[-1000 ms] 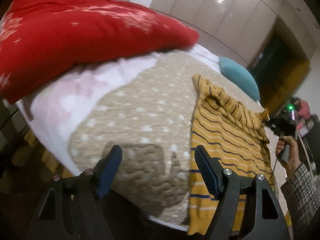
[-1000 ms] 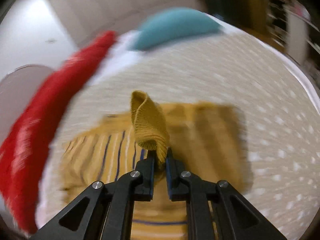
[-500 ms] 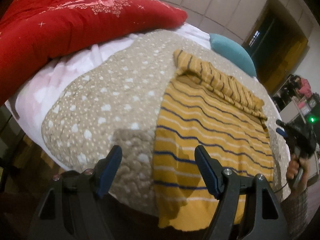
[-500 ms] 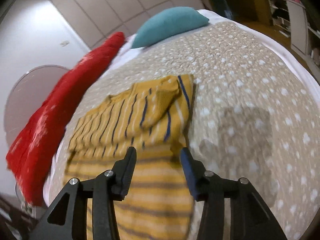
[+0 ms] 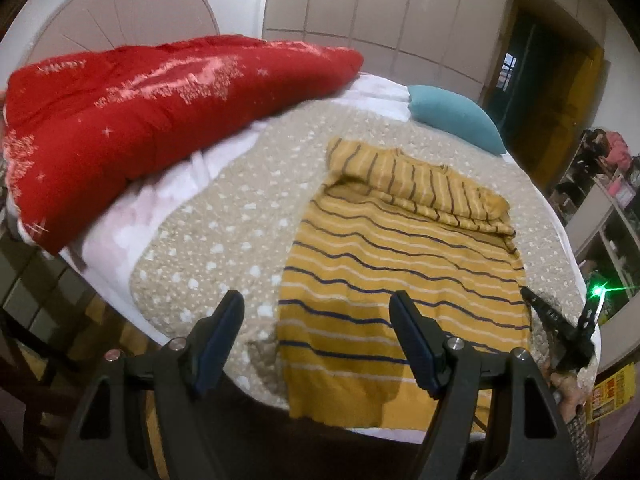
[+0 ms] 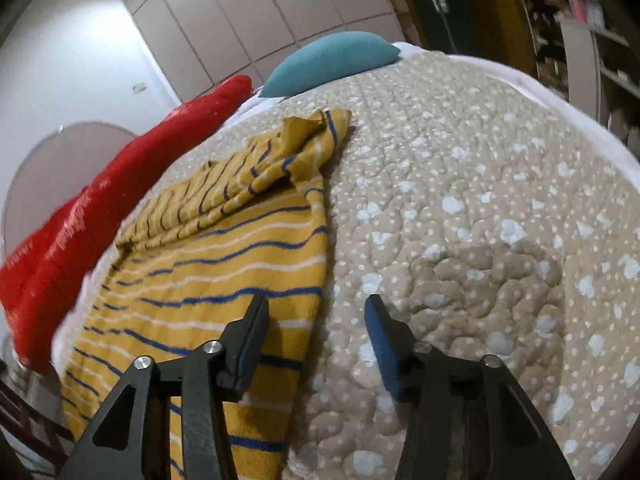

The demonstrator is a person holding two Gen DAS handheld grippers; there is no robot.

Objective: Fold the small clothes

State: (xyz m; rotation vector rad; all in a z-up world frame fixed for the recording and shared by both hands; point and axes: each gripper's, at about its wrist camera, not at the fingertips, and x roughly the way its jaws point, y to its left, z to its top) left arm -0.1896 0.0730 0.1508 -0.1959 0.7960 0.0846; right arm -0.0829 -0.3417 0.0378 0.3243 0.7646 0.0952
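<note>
A yellow sweater (image 5: pixel 400 264) with navy and white stripes lies flat on the beige dotted quilt (image 5: pixel 224 232), its sleeves folded across its far end. Its near hem hangs over the bed's front edge. My left gripper (image 5: pixel 316 340) is open and empty above the sweater's near left corner. The right gripper (image 5: pixel 560 320) shows at the sweater's right edge in the left wrist view. In the right wrist view the right gripper (image 6: pixel 316 340) is open and empty, over the right edge of the sweater (image 6: pixel 224 272), with the folded sleeve (image 6: pixel 280 160) beyond.
A red duvet (image 5: pixel 160 120) is heaped at the bed's far left, also in the right wrist view (image 6: pixel 100 208). A teal pillow (image 5: pixel 456 116) lies at the far end. Shelves and clutter (image 5: pixel 608 200) stand to the right. The quilt (image 6: pixel 480 220) spreads right of the sweater.
The right gripper let go of the sleeve, leaving it folded across the sweater, opened and drew back toward the near edge. The left gripper swung right, over the sweater's near left corner.
</note>
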